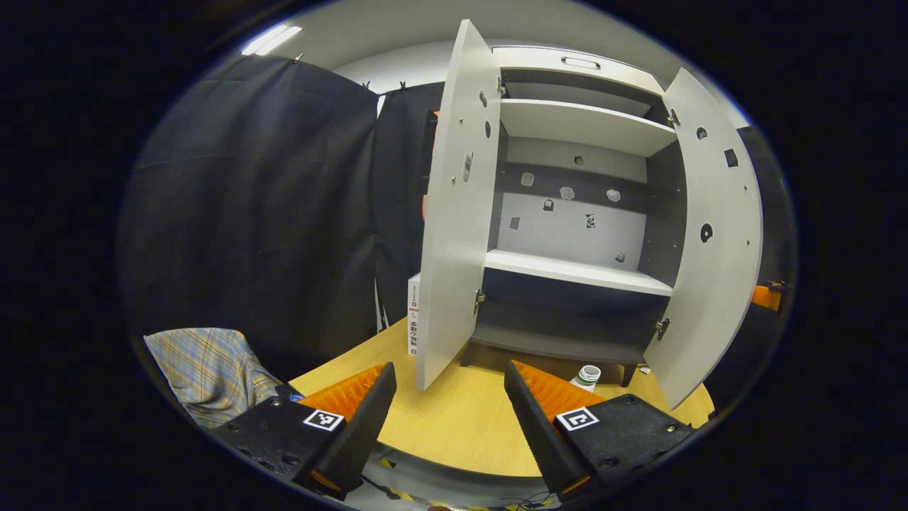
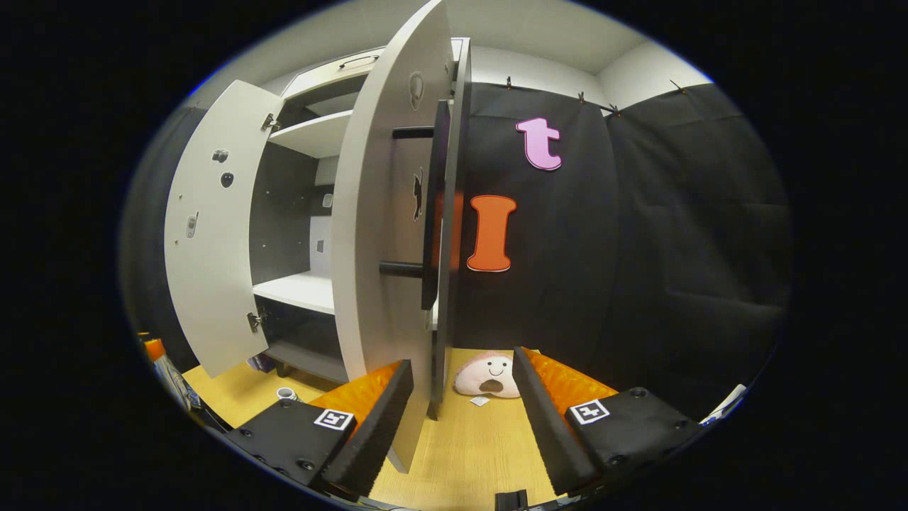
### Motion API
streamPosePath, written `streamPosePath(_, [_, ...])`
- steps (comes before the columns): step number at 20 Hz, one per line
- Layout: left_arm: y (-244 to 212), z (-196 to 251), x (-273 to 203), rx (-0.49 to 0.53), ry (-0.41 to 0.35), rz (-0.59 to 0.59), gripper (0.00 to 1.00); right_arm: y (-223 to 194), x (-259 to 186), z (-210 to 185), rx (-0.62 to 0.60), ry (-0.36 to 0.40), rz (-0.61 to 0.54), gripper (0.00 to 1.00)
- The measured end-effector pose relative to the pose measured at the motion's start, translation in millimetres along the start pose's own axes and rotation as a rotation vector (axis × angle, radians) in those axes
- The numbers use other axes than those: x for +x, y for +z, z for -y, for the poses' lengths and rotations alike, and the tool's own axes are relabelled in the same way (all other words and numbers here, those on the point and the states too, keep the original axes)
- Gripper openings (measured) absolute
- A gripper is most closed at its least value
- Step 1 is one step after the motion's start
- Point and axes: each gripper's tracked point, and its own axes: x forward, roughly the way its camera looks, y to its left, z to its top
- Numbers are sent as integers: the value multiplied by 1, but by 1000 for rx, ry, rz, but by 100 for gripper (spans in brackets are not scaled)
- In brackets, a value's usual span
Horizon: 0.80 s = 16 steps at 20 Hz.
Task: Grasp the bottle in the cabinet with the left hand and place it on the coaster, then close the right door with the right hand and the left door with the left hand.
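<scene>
My left gripper (image 1: 448, 397) sits back from the cabinet (image 1: 578, 213), jaws spread wide with nothing between them, hovering above the wooden table (image 1: 461, 419). Ahead of it both doors stand open: the left door (image 1: 454, 213) swings out toward me, edge-on and tall, and the right door (image 1: 709, 248) angles away on the far side. The shelves inside look bare to me apart from small marks on the back panel.

The bottle (image 1: 587, 376) is out of the cabinet. I see its white cap and a bit of green below it, upright on the table just in front of the cabinet's base, partly hidden behind my left gripper's right-hand finger (image 1: 546, 411). I cannot tell from here whether a coaster lies under it.

My right gripper (image 2: 461, 419) is also open and empty, and the right door (image 2: 386, 248) rises just beyond its left-hand finger (image 2: 362, 419), close but I cannot tell if they touch. A dark handle (image 2: 434, 206) runs down the door's outer face. Past the door, a plush toy (image 2: 488, 376) with a smiling face lies on the table by the black curtain (image 2: 638, 248). Low on the left of the right gripper view the bottle (image 2: 286, 393) shows as a small white cap. A plaid cloth (image 1: 206, 369) lies off to the left in the left gripper view.
</scene>
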Motion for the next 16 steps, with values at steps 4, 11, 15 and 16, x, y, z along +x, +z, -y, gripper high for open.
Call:
streamPosePath(4, [30, -7, 7, 27, -46, 46, 94, 1, 0, -21, 3, -17, -11, 92])
streamPosePath(11, [71, -39, 38, 10, -124, 97, 94, 6, 10, -74, 3, -51, -12, 93])
streamPosePath(15, [81, -72, 53, 10, -123, 106, 93, 11, 23, -106, -11, -65, 0, 93])
streamPosePath(16, [82, -80, 57, 20, -119, 109, 89, 12, 28, -116, -8, -61, 1, 93])
